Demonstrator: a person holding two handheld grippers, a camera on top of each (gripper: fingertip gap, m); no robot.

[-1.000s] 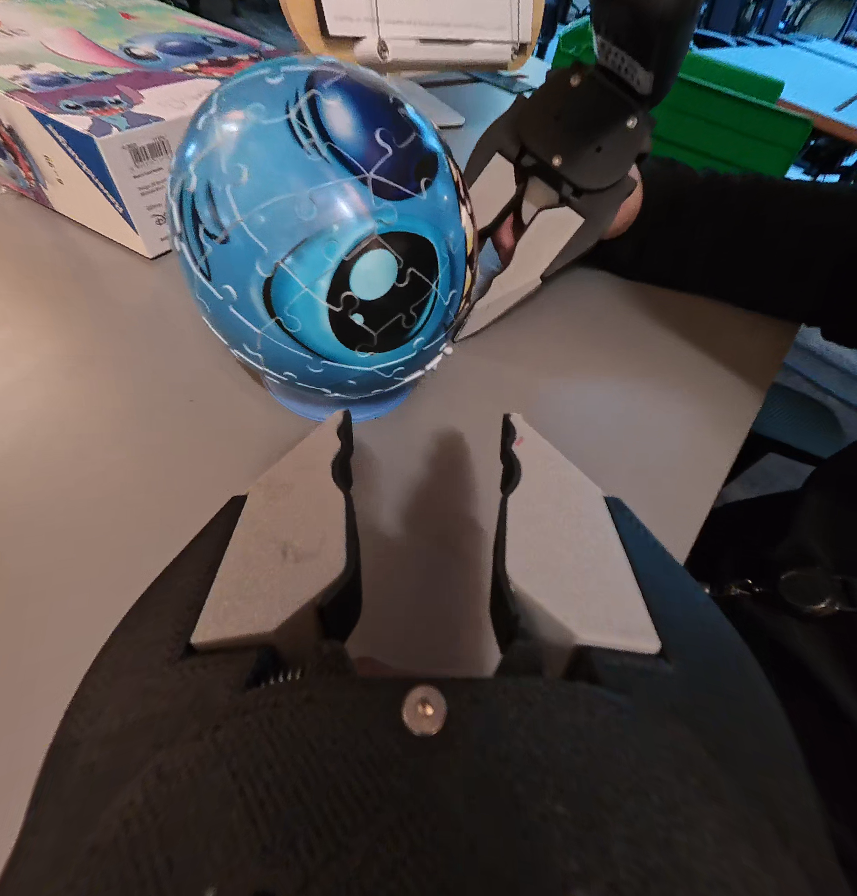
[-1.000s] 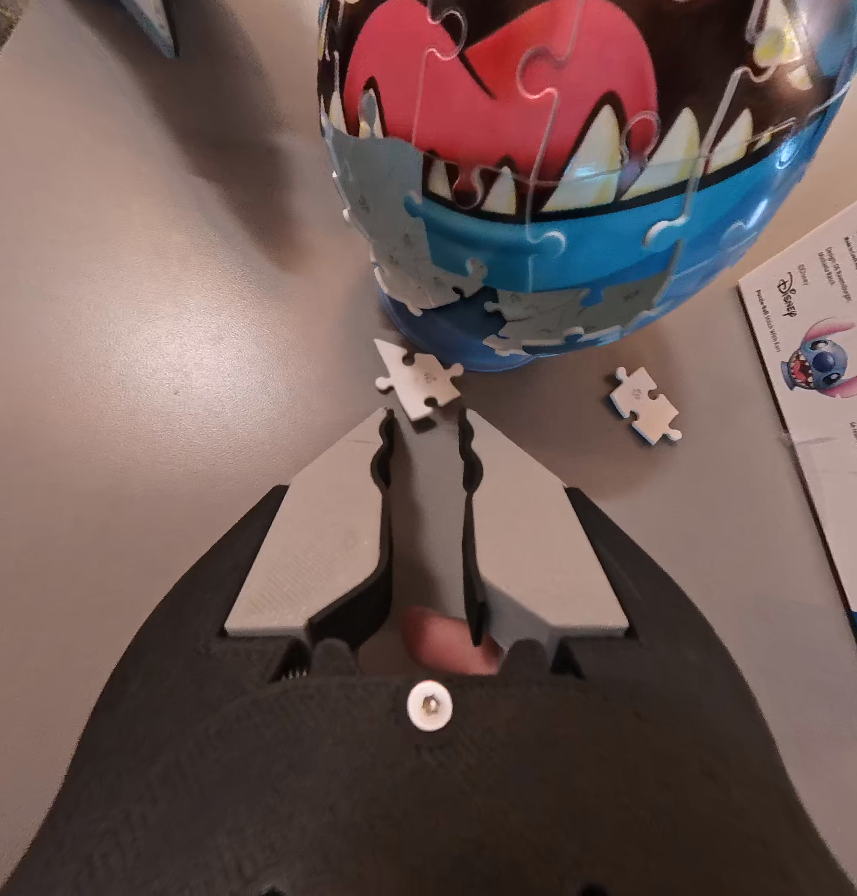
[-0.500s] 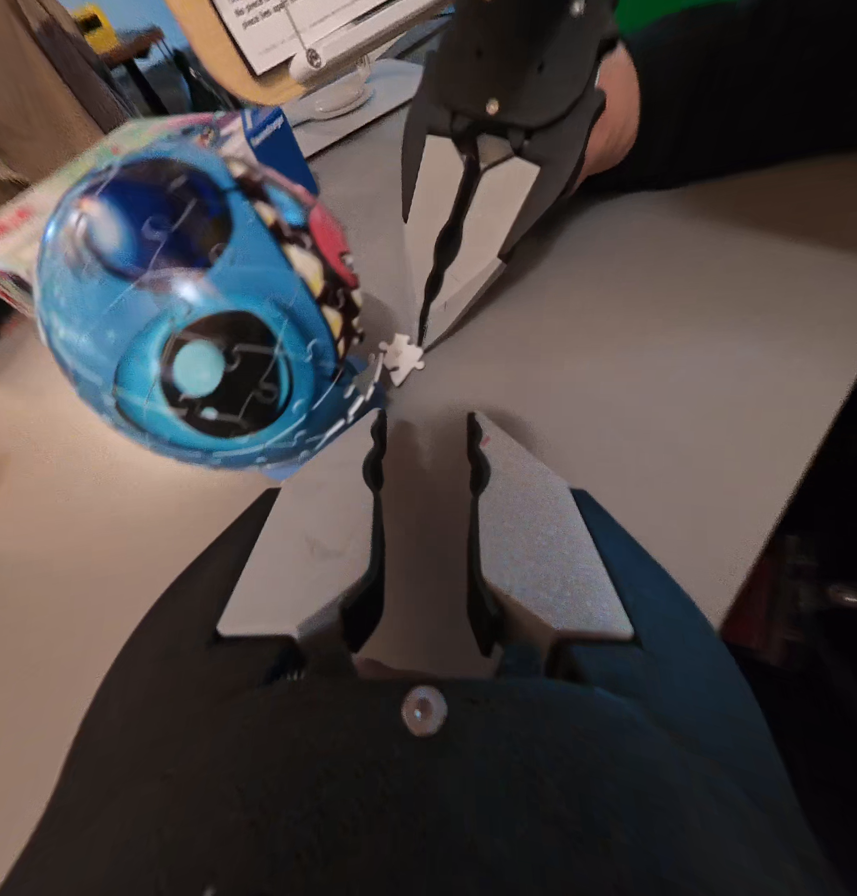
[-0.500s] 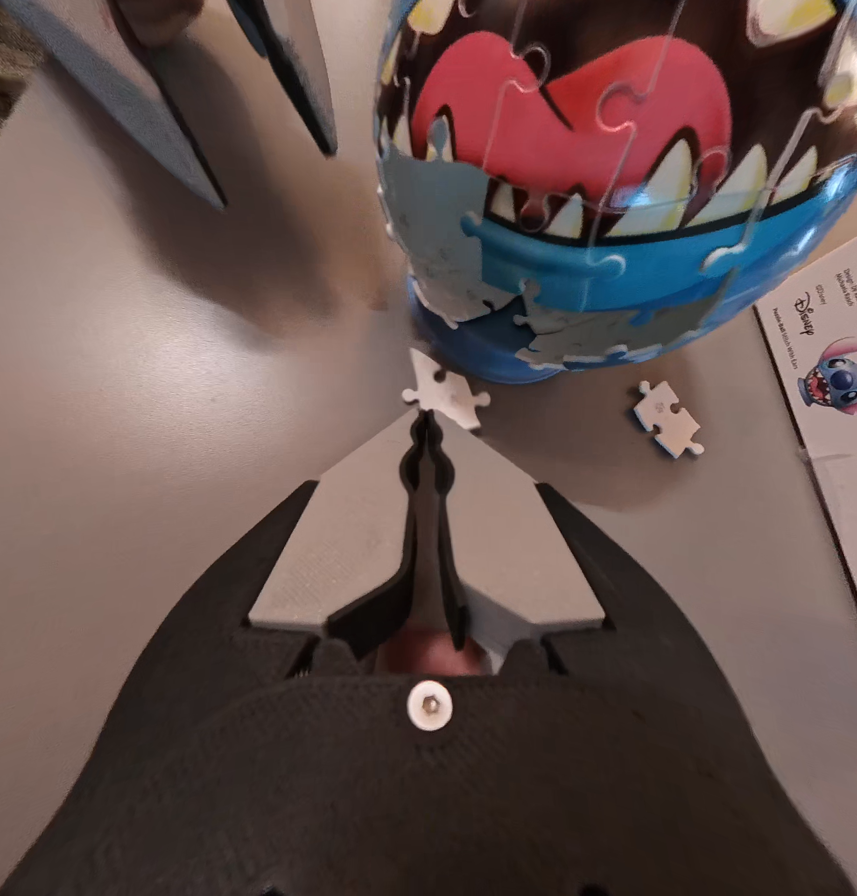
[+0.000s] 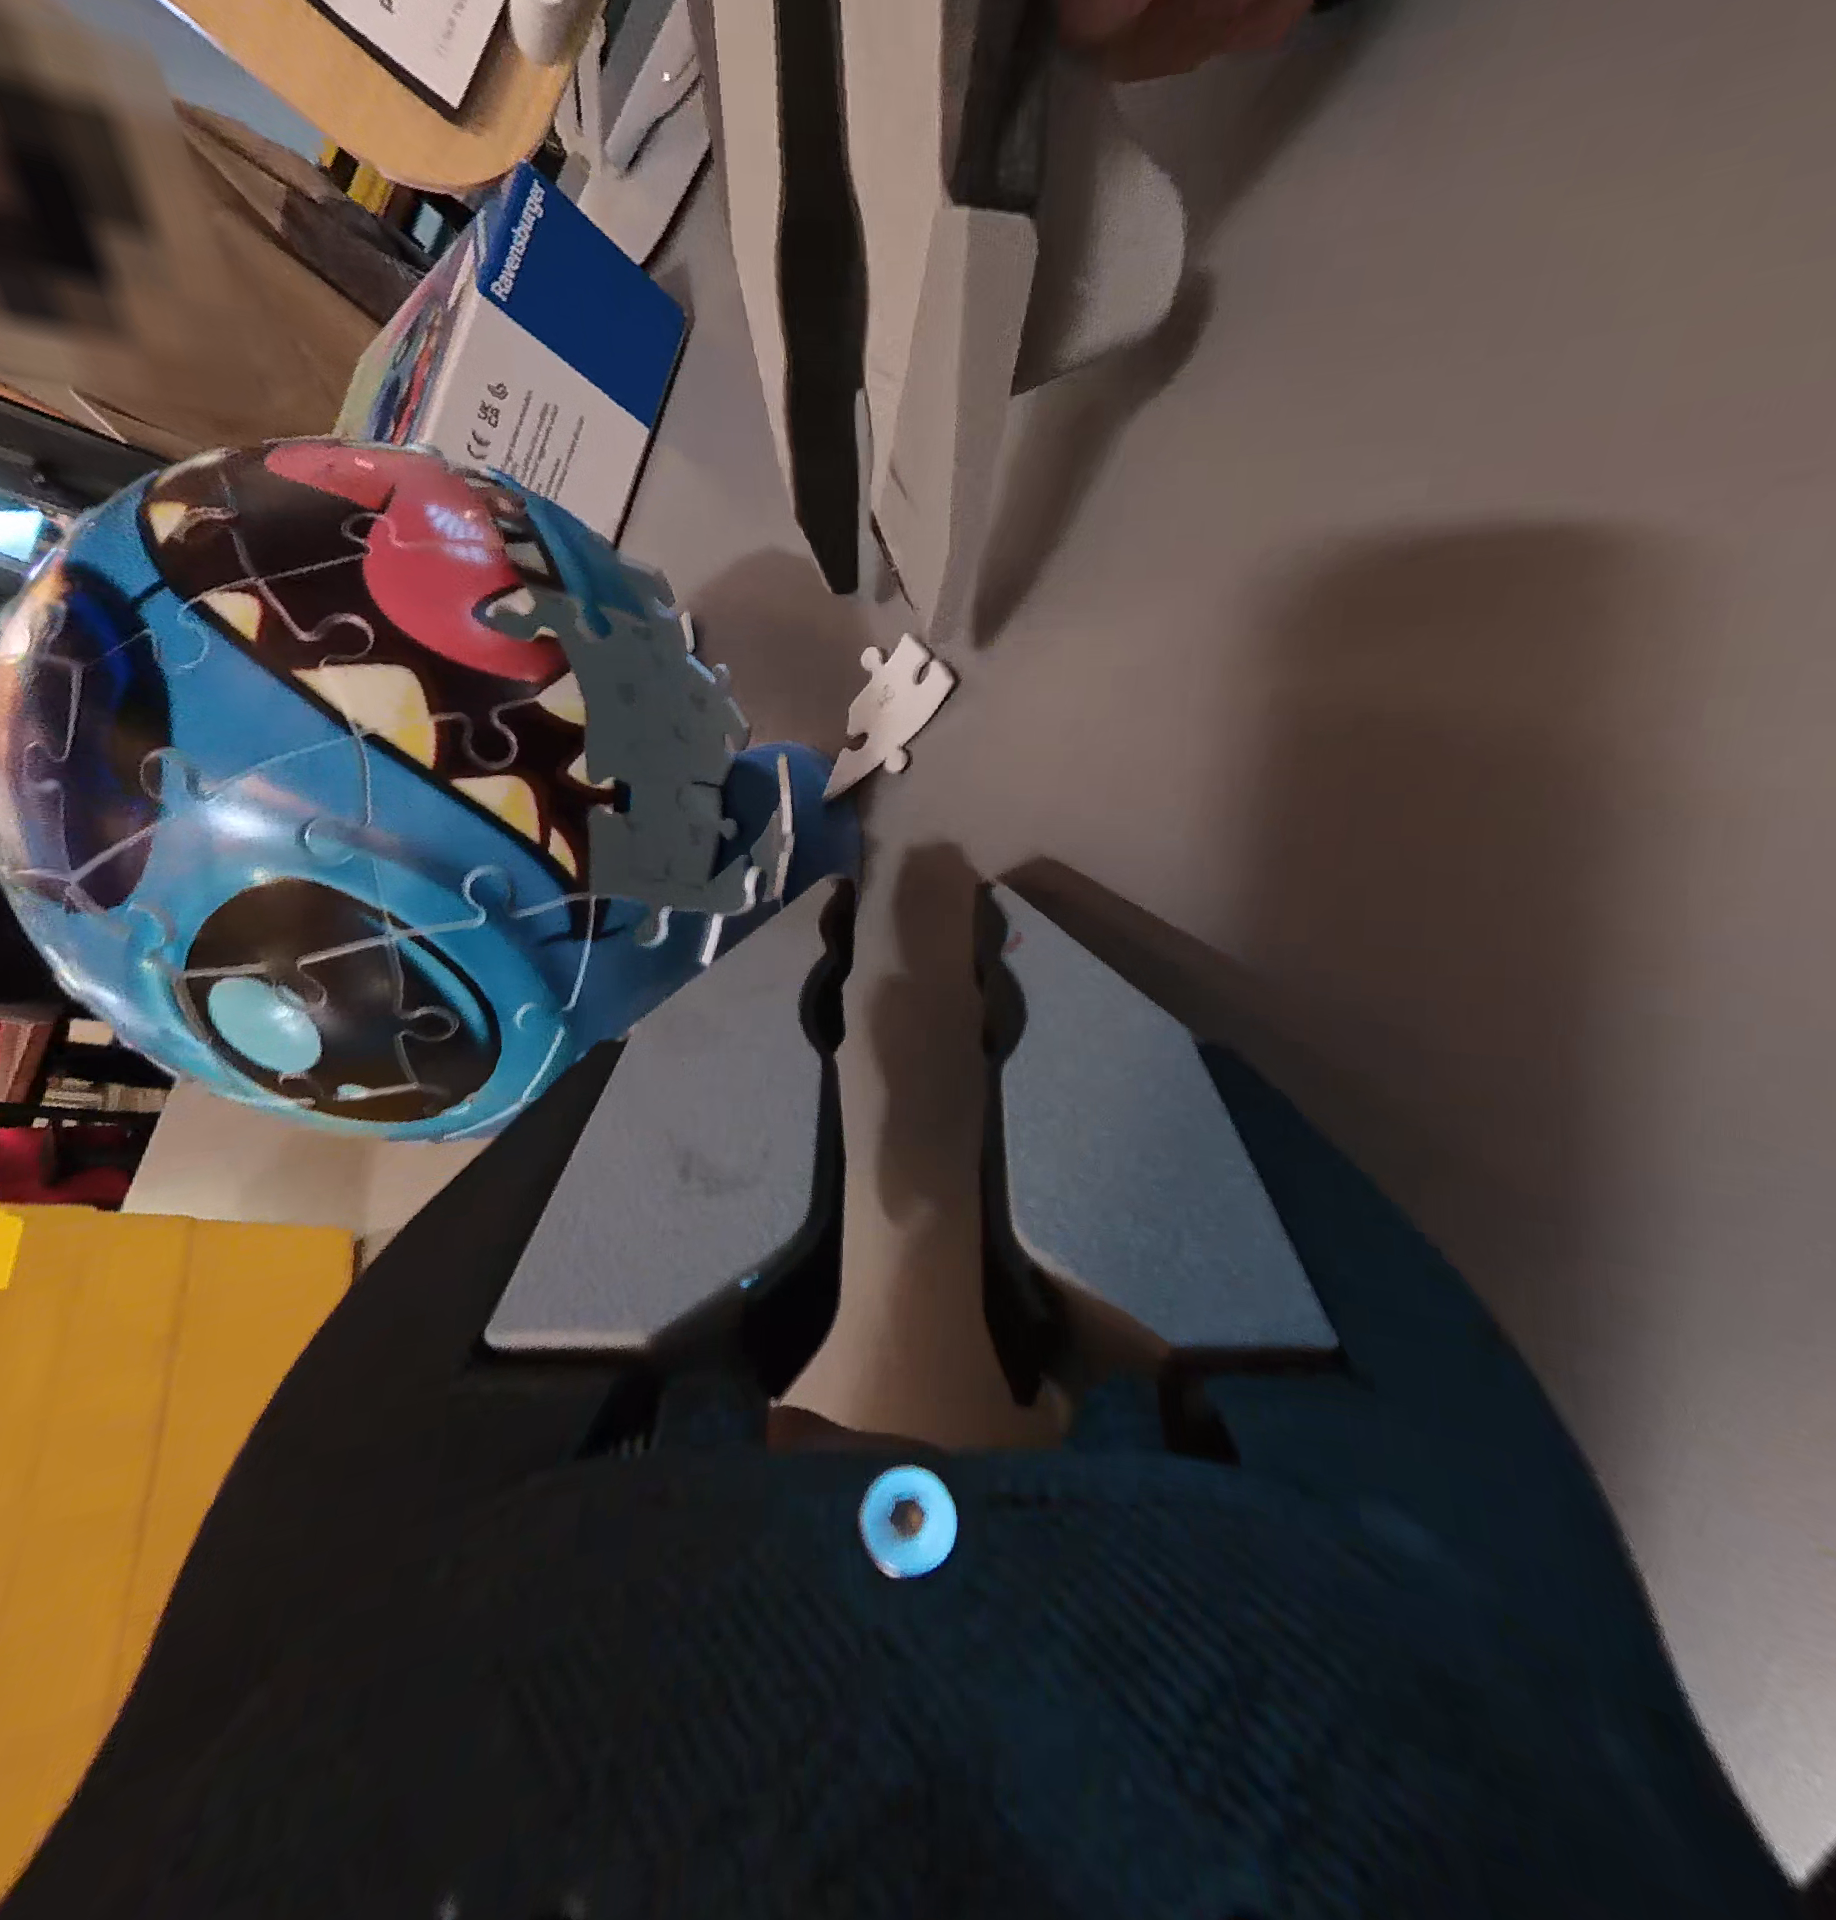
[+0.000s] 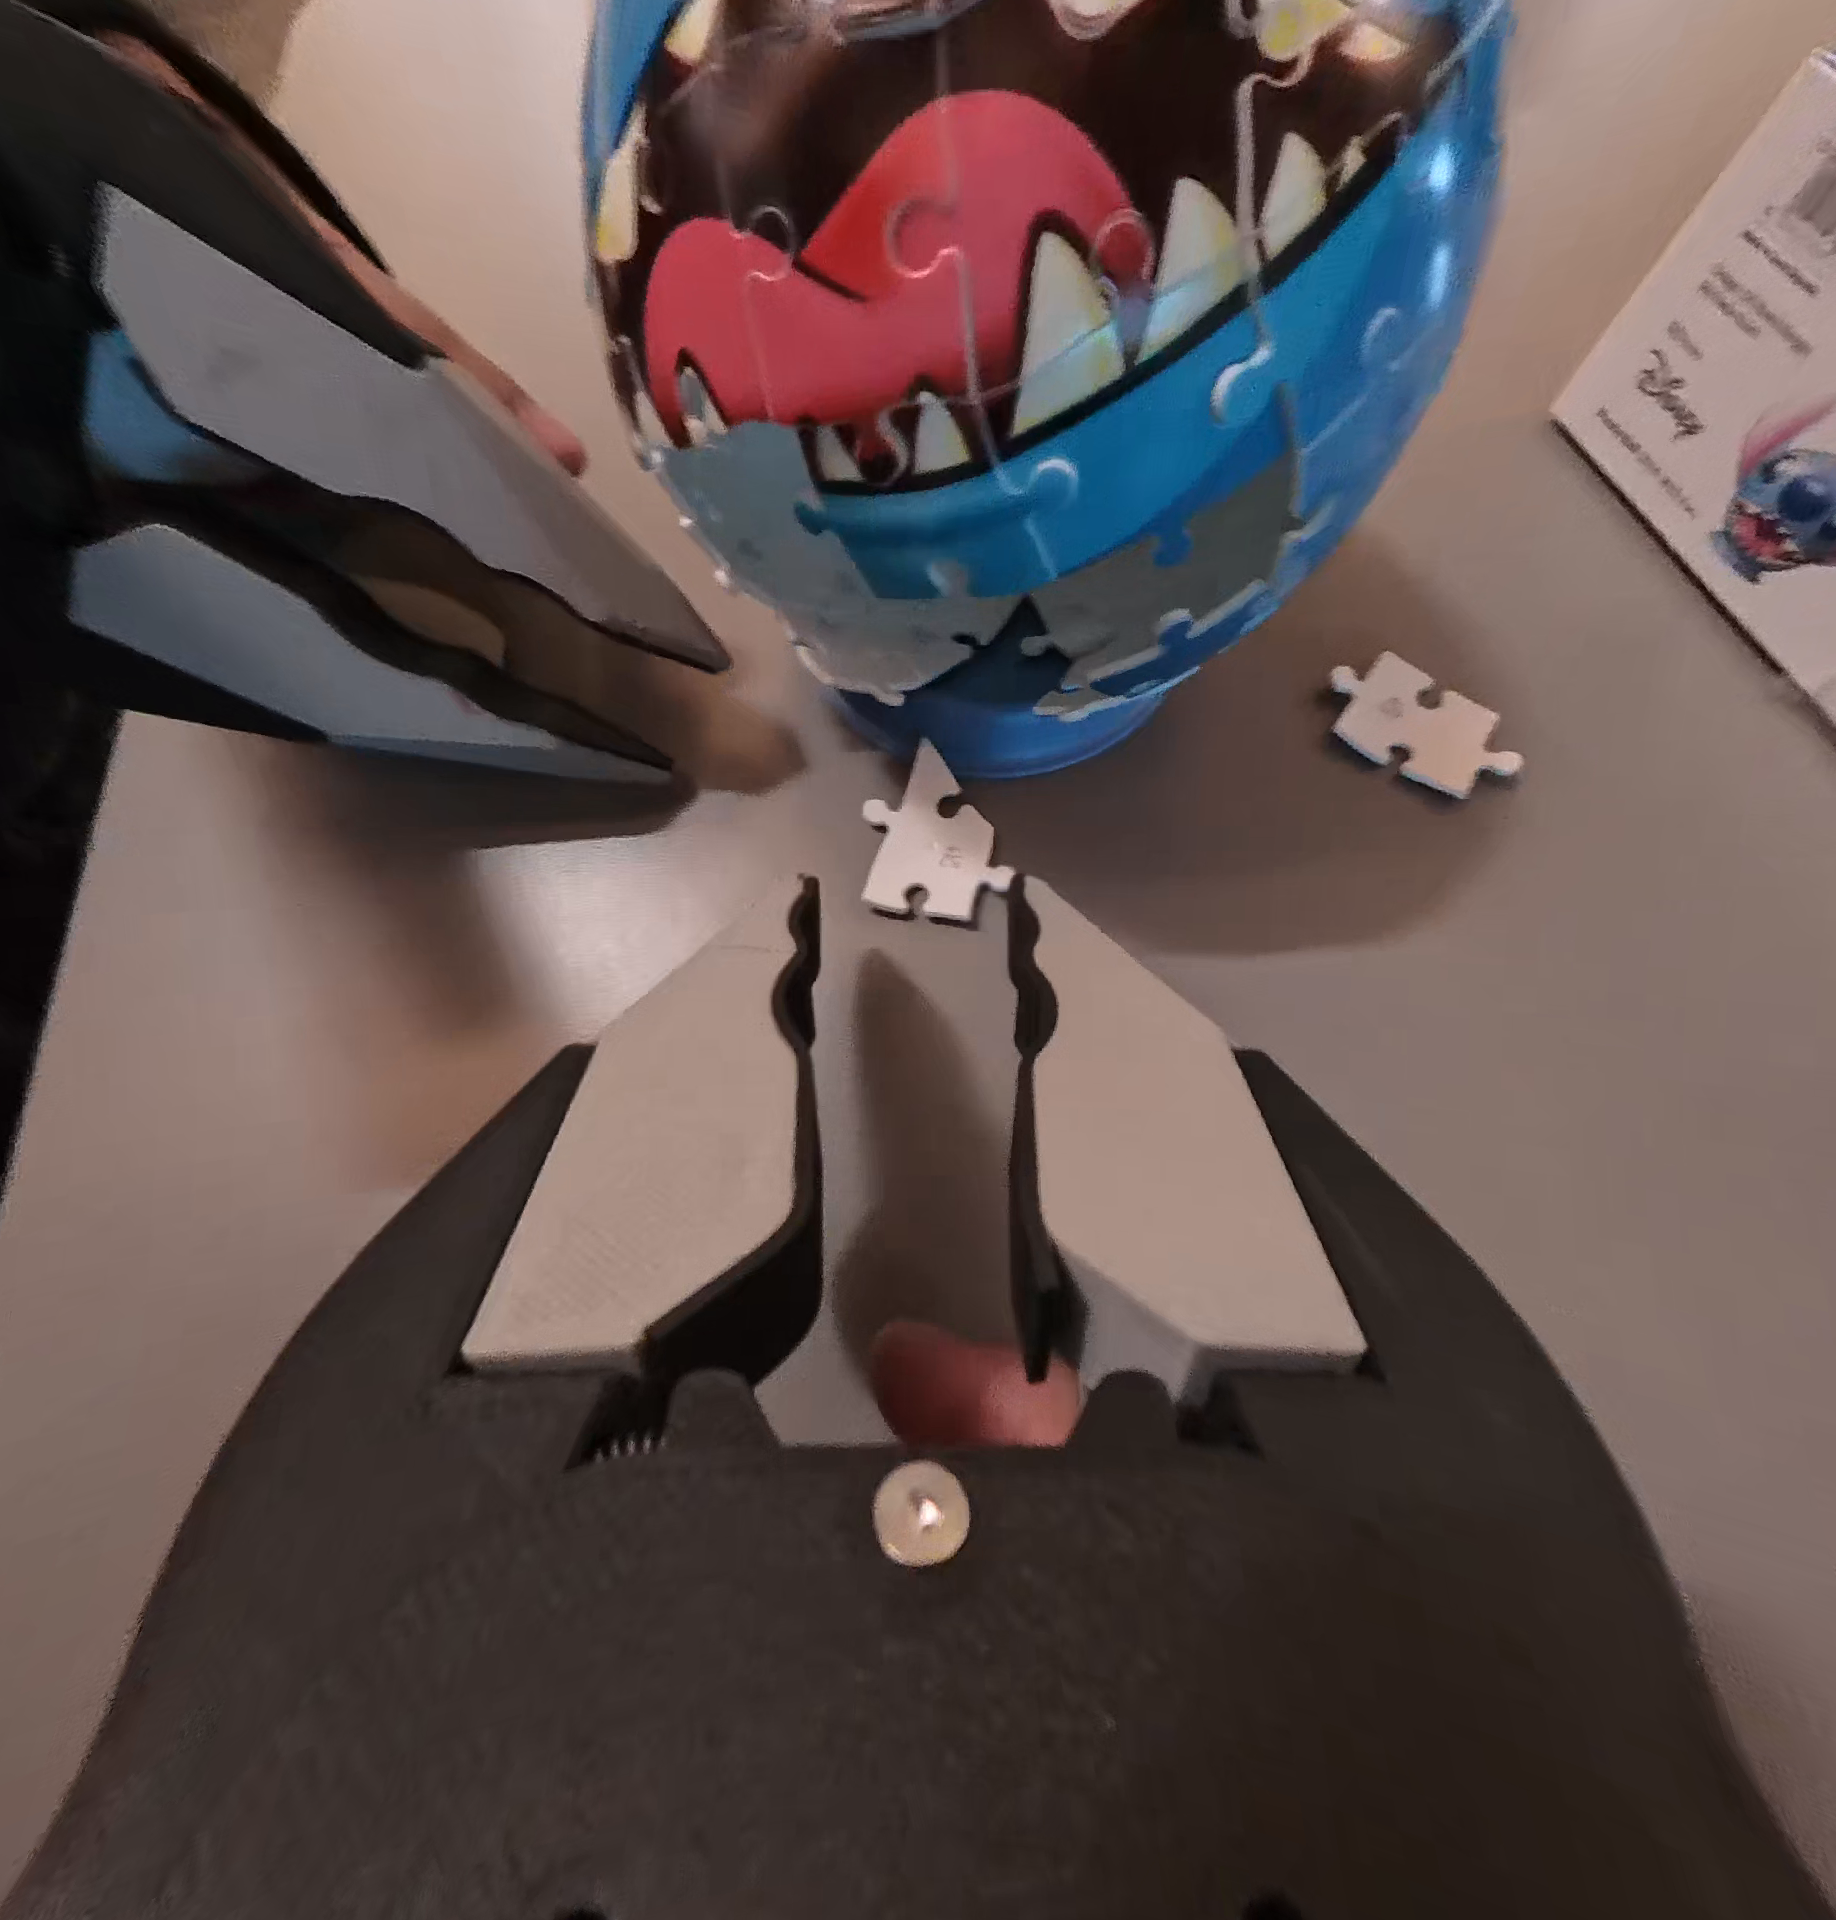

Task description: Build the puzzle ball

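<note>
I hold one gripper in each hand over a grey table (image 6: 270,1039). My right gripper (image 6: 909,894) has its two fingers apart and holds nothing. Just past its tips lies a small white puzzle piece (image 6: 929,847), blank side up, flat on the table, its point touching or nearly touching the ball's blue base. The puzzle ball (image 6: 997,364) stands on that base, close behind the piece. It is blue, with a big mouth, a red tongue and white teeth. Low on the ball some pieces show their grey backs. My left gripper (image 5: 909,894) has its fingers apart too, with nothing between them. It comes in from the left side, near the same piece. A second white piece (image 6: 1418,727) lies to the right of the ball. The puzzle box (image 6: 1724,416) sits farther right.
</note>
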